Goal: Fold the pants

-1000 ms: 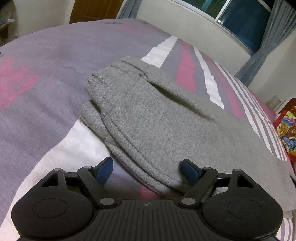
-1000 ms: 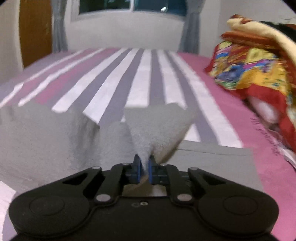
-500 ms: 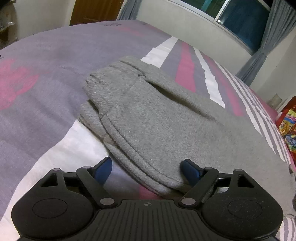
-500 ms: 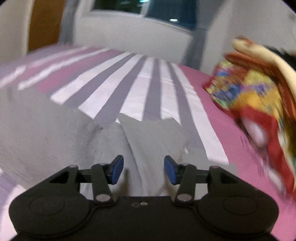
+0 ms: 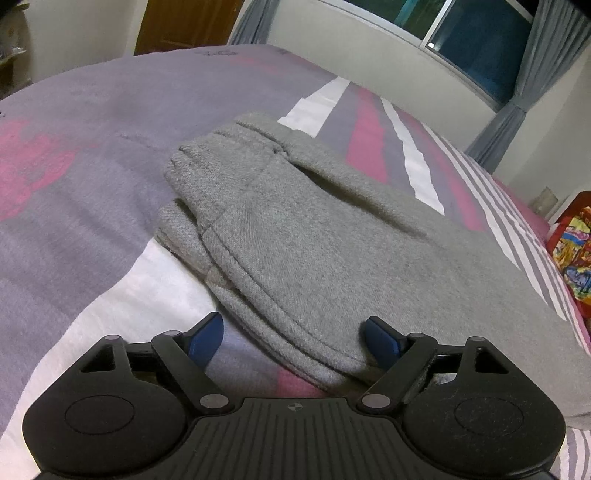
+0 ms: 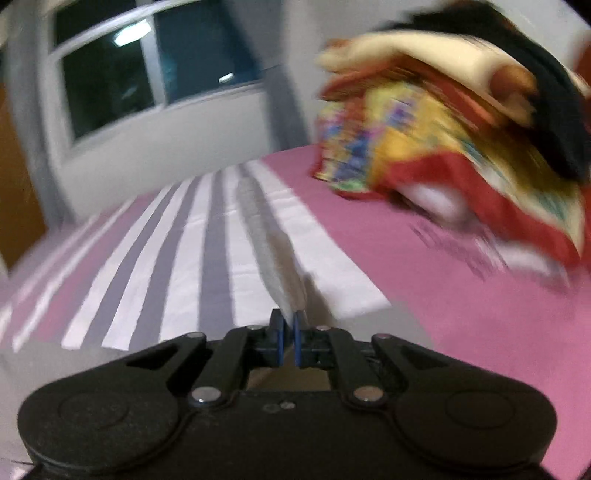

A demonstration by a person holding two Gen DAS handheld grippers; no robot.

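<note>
Grey sweatpants (image 5: 325, 236) lie folded on the striped bedsheet (image 5: 92, 155), with the waistband end at the far left. My left gripper (image 5: 295, 339) is open and low over the near hem; its blue fingertips (image 5: 207, 336) stand on either side of the folded edge without pressing it. In the blurred right wrist view, my right gripper (image 6: 287, 341) is shut on a thin upright ridge of the grey pants (image 6: 275, 258), lifted above the sheet.
A heap of colourful bedding (image 6: 443, 147) lies at the right on the pink part of the bed and shows as bright bedding (image 5: 572, 254) at the edge of the left view. A window (image 6: 147, 66) and a wall are behind the bed. A brown door (image 5: 184, 26) is at the far left.
My right gripper opened over the pants, then shut again on a fold of them, while it swung and rolled toward the bedding heap. The left gripper and the pants under it stayed still.
</note>
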